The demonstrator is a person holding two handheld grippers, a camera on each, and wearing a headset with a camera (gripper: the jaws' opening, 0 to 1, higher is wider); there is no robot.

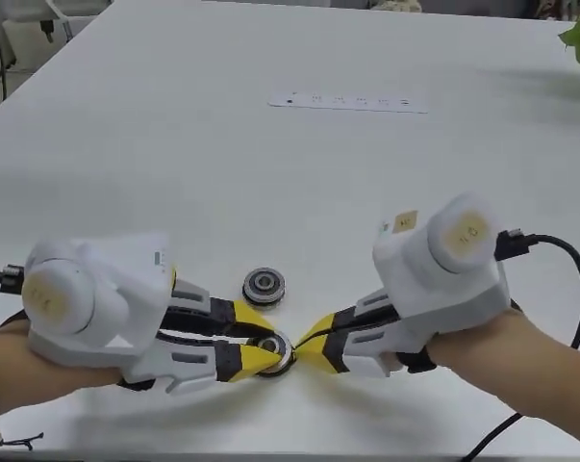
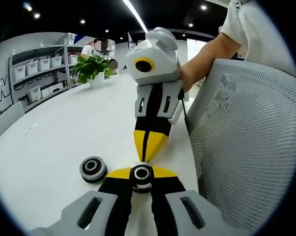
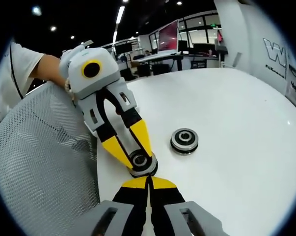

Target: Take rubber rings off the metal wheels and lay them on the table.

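- Near the front edge of the table (image 1: 270, 173), one wheel (image 3: 142, 162) sits clamped in the left gripper (image 2: 142, 173).
- Right gripper (image 3: 148, 183) — jaws pressed together, tips touching that wheel's rim; whether they pinch rubber, I cannot tell.
- Second wheel (image 1: 264, 286) lies free just beyond.
- Both seem to wear their rings (image 3: 173, 142) — I judge nearly all the work remains.
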